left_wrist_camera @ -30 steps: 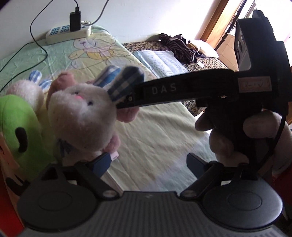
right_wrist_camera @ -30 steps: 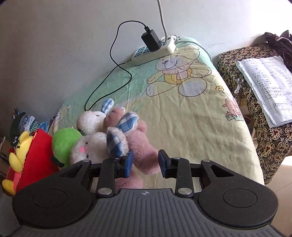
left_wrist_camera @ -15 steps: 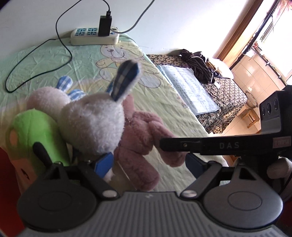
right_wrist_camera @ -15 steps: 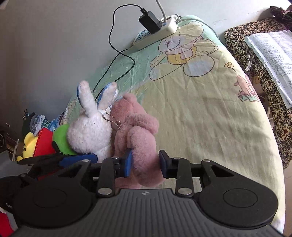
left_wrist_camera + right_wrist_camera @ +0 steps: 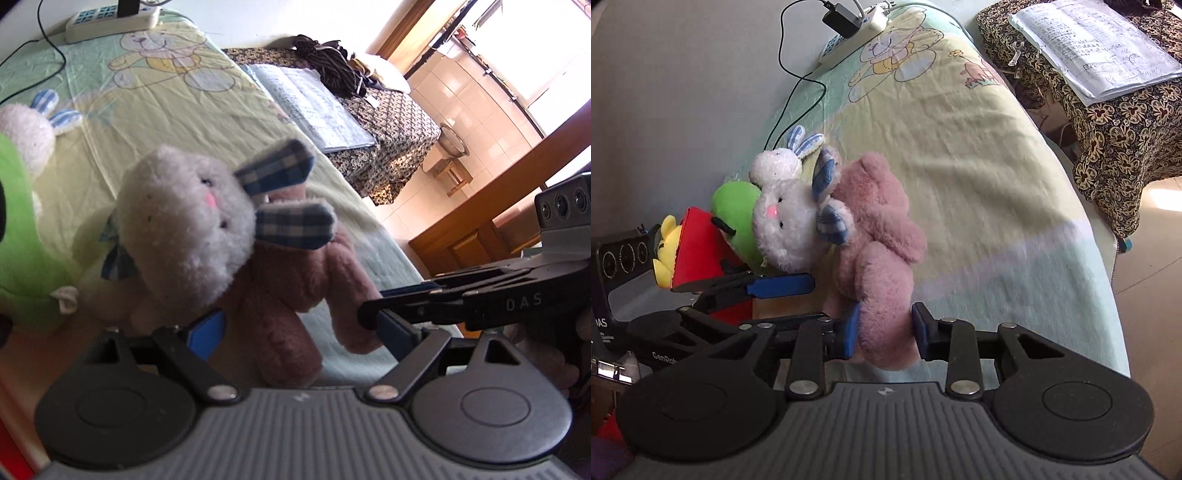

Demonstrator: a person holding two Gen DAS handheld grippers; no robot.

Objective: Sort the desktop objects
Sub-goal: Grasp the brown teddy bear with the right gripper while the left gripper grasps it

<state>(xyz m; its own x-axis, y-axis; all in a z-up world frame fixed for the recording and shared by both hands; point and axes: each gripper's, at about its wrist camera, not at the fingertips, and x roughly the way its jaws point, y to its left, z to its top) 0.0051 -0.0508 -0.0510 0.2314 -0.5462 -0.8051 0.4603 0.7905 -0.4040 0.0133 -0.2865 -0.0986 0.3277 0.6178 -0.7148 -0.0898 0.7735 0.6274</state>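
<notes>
A pink plush bear (image 5: 879,251) hangs above the cartoon bedsheet (image 5: 979,155). My right gripper (image 5: 885,328) is shut on its leg. A white bunny with blue checked ears (image 5: 790,221) leans against the bear. In the left wrist view the bunny (image 5: 192,229) fills the middle and the bear (image 5: 295,295) sits behind it. My left gripper (image 5: 299,328) is open, its fingers either side of the bear's legs and under the bunny. The right gripper's fingers (image 5: 406,306) reach in from the right onto the bear's limb.
A green plush (image 5: 735,218), a second white bunny (image 5: 775,162) and a red and yellow plush (image 5: 690,251) lie at the left. A power strip with cable (image 5: 853,29) lies at the far end. A side table with an open notebook (image 5: 1097,51) stands right.
The right gripper has lifted the pink bear and turned it, and the white bunny has swung round to face the cameras. The left gripper has moved in under the toys and stays open.
</notes>
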